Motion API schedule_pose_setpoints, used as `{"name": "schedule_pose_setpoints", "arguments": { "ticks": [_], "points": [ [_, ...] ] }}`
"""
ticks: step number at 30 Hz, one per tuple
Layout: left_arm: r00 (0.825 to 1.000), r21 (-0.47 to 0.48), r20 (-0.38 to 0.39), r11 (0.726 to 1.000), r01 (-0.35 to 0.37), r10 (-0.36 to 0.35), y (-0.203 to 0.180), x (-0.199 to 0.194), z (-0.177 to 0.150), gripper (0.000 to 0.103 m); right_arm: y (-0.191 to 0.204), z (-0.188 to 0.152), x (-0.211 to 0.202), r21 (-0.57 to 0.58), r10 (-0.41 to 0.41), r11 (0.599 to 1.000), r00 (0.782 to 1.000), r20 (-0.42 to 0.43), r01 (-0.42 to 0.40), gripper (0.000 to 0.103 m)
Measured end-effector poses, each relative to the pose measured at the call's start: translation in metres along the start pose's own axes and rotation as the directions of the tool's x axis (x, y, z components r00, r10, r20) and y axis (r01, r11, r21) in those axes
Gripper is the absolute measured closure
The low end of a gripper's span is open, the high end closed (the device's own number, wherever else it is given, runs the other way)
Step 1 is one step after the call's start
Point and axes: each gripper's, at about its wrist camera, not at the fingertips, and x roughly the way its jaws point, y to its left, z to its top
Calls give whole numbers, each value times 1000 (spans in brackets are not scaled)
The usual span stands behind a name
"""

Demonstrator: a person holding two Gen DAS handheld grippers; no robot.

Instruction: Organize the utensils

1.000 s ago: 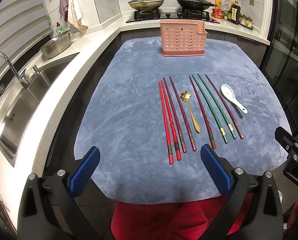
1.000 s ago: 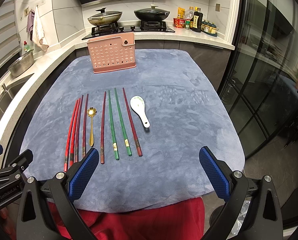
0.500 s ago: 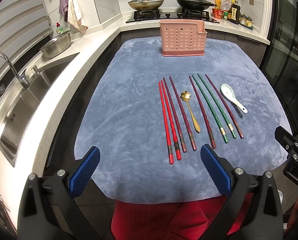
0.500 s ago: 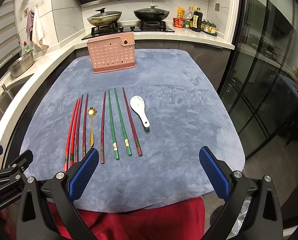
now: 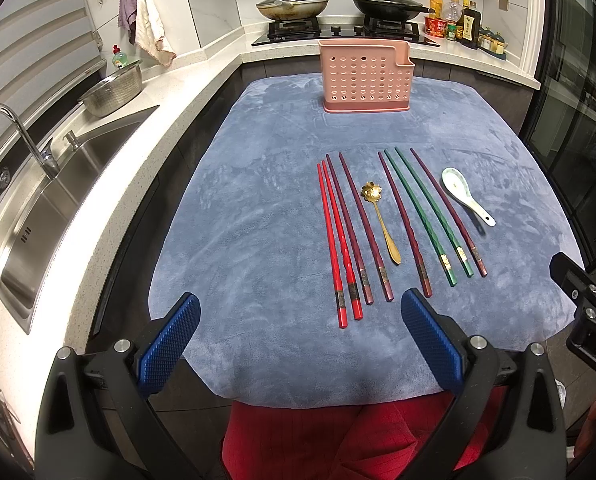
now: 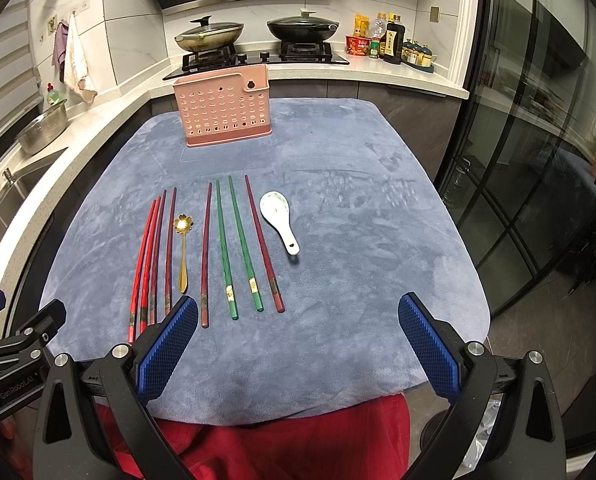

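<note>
Item: utensil set laid out for sorting on a table [image 5: 258,240] covered by a blue-grey cloth. Receptacle: one pink perforated holder [image 5: 365,76], upright, stood near the far edge of the table, apparently unfilled, though its inside is not shown. Contents to be sorted, laid in a row toward the near edge, handles nearest: two red chopsticks [image 5: 335,248], touching or nearly so; two maroon chopsticks [image 5: 355,228] just beside them; one gold spoon [image 5: 379,216] with a flower-shaped bowl; one further maroon chopstick [image 5: 403,220]; two green chopsticks [image 5: 425,216]; one more maroon chopstick [image 5: 449,212]; one white ceramic spoon [image 5: 465,196], outermost toward the right edge. Left gripper [image 5: 298,344]: held wide apart, empty, hovering at the near edge with the red pair between its fingers' line of sight. Right gripper [image 6: 298,344]: likewise spread and empty, at the near edge, the green pair ahead of it. Step in hand, as judged: first pick, nothing yet lifted. Handling notes: chopsticks are best taken at the thick decorated ends, where more is offered to the pads; one matched pair is best gathered at a time, since the sticks lie close and a neighbour may be dragged. The cloth is soft, so a low approach may be pressed slightly into it. The ceramic spoon is smooth and likely slippery; its narrow handle is the suggested hold.
</note>
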Motion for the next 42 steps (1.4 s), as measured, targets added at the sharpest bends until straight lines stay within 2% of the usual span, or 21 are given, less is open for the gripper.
{"name": "schedule_pose_setpoints", "arguments": {
  "ticks": [20, 24, 34, 42],
  "points": [
    [1000, 7, -9, 1000, 5, -5, 5, 10, -6, 7, -2, 0, 2, 2, 2, 1000, 1000, -3, -2, 7],
    [1000, -1, -14, 1000, 7, -7, 6, 15, -4, 7, -6, -1, 13, 10, -1, 1000, 1000, -11, 1, 7],
    [995, -56, -88, 997, 48, -53, 16, 64, 2, 7, -10, 11, 43, 25, -2, 1000, 999, -37, 3, 7],
    [984, -61, -169, 997, 40, -50, 14, 113, -2, 7, -14, 18, 73, 36, -2, 999, 997, -73, 5, 7]
  ]
}}
